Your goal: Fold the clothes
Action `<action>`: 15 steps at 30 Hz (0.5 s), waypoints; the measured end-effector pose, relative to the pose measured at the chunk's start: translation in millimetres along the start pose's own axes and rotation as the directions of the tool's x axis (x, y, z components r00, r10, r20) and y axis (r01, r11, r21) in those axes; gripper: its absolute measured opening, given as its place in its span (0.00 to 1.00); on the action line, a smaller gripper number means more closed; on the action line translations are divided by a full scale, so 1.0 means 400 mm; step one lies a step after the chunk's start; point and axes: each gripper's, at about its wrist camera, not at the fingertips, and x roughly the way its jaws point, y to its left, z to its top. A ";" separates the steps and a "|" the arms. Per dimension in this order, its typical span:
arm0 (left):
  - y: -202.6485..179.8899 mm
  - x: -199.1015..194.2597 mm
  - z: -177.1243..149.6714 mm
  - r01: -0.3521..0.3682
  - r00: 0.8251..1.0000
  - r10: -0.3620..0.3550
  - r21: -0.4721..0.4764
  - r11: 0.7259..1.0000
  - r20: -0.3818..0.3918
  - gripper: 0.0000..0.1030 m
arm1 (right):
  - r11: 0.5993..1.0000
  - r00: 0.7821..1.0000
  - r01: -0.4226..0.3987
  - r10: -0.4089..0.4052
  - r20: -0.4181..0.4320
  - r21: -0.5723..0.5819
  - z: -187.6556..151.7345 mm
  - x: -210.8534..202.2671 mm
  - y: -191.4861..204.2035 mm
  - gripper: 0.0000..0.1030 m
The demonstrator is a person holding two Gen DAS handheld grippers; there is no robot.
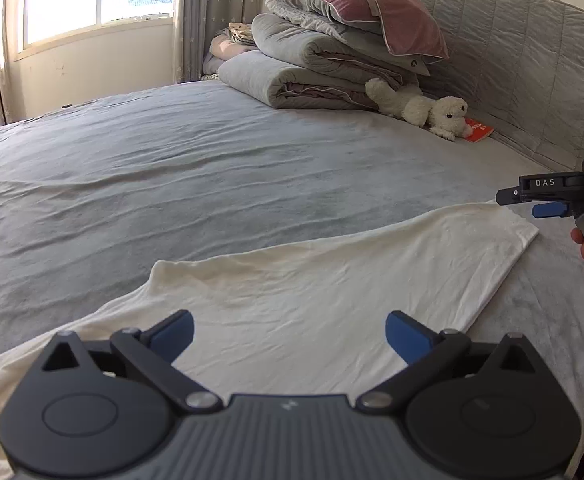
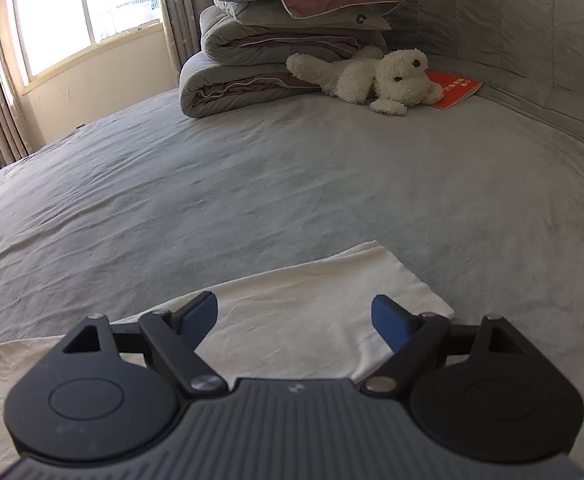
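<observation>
White garment lies flat on the bed at 6 o'clock, seemingly doubled into a strip, folds likely left; left gripper and right gripper fingers apart, holding nothing.

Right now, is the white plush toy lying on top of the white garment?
No, the plush toy lies by the folded bedding far up the bed, apart from the garment.

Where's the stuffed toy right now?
The white stuffed toy lies at the head of the bed, right of the folded quilts, partly on an orange book.
</observation>
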 end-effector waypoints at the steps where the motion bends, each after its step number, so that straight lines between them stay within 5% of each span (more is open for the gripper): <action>1: 0.001 0.002 0.000 -0.008 1.000 0.008 -0.011 1.000 -0.006 0.99 | 1.000 1.000 0.003 -0.003 -0.003 -0.008 0.006 -0.001 0.000 0.85; 12: 0.016 0.029 0.006 -0.101 0.993 0.092 -0.129 0.987 -0.076 0.99 | 0.998 0.998 0.061 -0.061 -0.025 0.006 -0.004 0.028 -0.061 0.91; 15: 0.024 0.033 0.005 -0.124 0.990 0.114 -0.137 0.983 -0.080 0.99 | 0.999 0.999 0.025 -0.023 -0.047 0.033 0.011 0.031 -0.083 0.95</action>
